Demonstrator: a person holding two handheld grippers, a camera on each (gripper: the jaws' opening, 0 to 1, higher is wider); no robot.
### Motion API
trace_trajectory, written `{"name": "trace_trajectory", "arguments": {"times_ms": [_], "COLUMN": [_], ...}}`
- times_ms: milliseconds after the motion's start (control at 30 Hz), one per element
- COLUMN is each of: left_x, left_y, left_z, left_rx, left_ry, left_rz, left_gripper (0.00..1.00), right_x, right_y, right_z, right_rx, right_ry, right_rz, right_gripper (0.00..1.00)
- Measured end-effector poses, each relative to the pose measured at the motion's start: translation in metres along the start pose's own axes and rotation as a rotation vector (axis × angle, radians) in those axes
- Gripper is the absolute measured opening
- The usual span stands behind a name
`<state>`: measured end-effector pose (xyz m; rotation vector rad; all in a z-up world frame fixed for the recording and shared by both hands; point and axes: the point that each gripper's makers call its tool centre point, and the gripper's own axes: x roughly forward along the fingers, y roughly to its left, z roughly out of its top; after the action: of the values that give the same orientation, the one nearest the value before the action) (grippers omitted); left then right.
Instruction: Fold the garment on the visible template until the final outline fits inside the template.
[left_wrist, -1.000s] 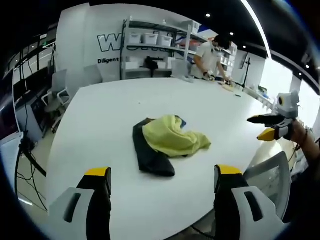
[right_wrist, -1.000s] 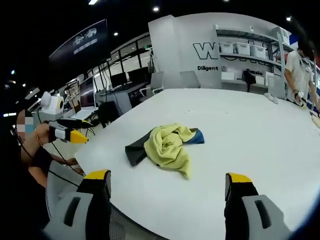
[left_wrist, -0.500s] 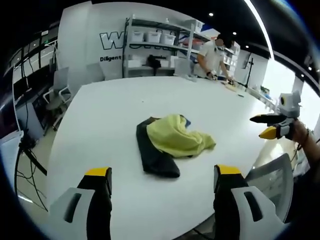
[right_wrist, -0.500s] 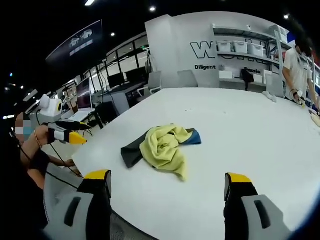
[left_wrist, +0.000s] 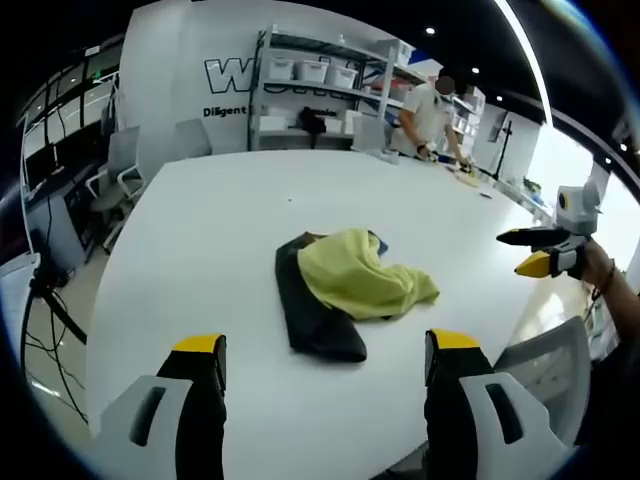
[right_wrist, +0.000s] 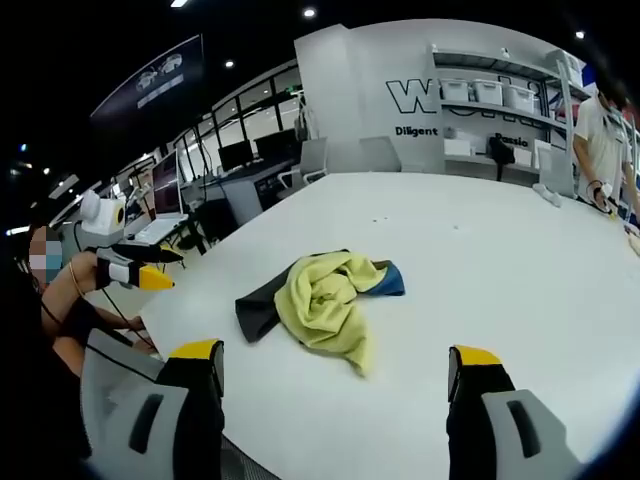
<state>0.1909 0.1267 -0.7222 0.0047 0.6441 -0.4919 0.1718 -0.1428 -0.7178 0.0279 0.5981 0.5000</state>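
Crumpled yellow garment lying in a loose heap near the middle of a large white desk, draped partly over a dark garment that sticks out from under it toward the near edge in the left gripper view and toward the left in the right gripper view. Yellow cloth bunched and twisted, with a small patch of blue fabric peeking out at its far side. No printed or marked template outline discernible on the desk surface around the heap. Left tool held low over the near edge of the desk, jaws spread wide with yellow tips apart and nothing between them, well short of the clothes. Right tool likewise held above the desk edge, jaws wide apart and empty, the heap lying ahead of it between the two jaw lines. Right tool also seen from the left gripper view at the far right, held in a hand beyond the desk's edge, its yellow-tipped jaws parted; left tool seen from the right gripper view at the far left, held up off the desk, apart from the clothes. Grey chair back just below the desk edge. Metal shelving with white bins against the back wall, large lettering beside it. Another person standing at the far end of the desk, bent over something there.
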Motion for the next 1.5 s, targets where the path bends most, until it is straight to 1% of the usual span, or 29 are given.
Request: {"name": "trace_trajectory", "arguments": {"times_ms": [67,200,300,400,467,567,700,800,967,1067,1133,1167,1233,1267,1333,1400,1500], "left_x": [0.003,0.01,0.016,0.023,0.026,0.033,0.04,0.046,0.055,0.062,0.068,0.07,0.075,0.078,0.081,0.084,0.089], "left_y": [0.003,0.006,0.009,0.009,0.01,0.011,0.013,0.014,0.017,0.018,0.021,0.022,0.024,0.028,0.03,0.031,0.031], "left_z": [0.0,-0.002,-0.003,-0.004,-0.004,-0.001,-0.003,-0.004,-0.01,-0.014,-0.018,-0.019,-0.023,-0.026,-0.027,-0.027,-0.03], "left_rx": [-0.003,-0.004,-0.009,-0.011,-0.009,0.017,0.023,0.021,0.012,0.015,0.013,0.012,0.014,0.025,0.035,0.014,0.005], "left_ry": [0.002,0.02,0.023,0.029,0.029,0.013,0.03,0.03,0.046,0.06,0.073,0.073,0.08,0.083,0.07,0.058,0.055], "left_rz": [0.009,0.006,0.008,0.003,0.003,0.007,0.009,0.007,0.009,0.008,0.014,0.015,0.017,0.036,0.05,0.049,0.044], "left_gripper": [0.8,0.78,0.77,0.74,0.74,0.73,0.7,0.69,0.66,0.62,0.61,0.61,0.58,0.56,0.55,0.55,0.54], "right_x": [0.003,0.015,0.021,0.032,0.035,0.043,0.05,0.054,0.061,0.067,0.07,0.072,0.077,0.08,0.084,0.088,0.096], "right_y": [-0.001,-0.005,-0.007,-0.01,-0.013,-0.023,-0.03,-0.036,-0.043,-0.046,-0.052,-0.053,-0.056,-0.057,-0.059,-0.06,-0.062], "right_z": [0.001,0.003,0.006,0.011,0.012,0.016,0.017,0.016,0.015,0.013,0.016,0.016,0.017,0.018,0.017,0.018,0.014], "right_rx": [-0.008,-0.014,-0.01,0.013,0.011,0.006,0.027,0.035,0.047,0.043,0.018,0.012,0.02,0.02,0.022,0.024,0.02], "right_ry": [0.003,0.011,0.008,-0.004,-0.005,-0.019,-0.024,-0.023,-0.022,-0.019,-0.043,-0.043,-0.052,-0.055,-0.054,-0.059,-0.042], "right_rz": [0.0,0.009,0.018,0.035,0.034,0.027,0.044,0.04,0.041,0.041,0.02,0.02,0.019,0.027,0.026,0.031,0.03], "right_gripper": [0.91,0.89,0.88,0.86,0.86,0.85,0.84,0.83,0.8,0.77,0.71,0.7,0.71,0.71,0.7,0.7,0.7]}}
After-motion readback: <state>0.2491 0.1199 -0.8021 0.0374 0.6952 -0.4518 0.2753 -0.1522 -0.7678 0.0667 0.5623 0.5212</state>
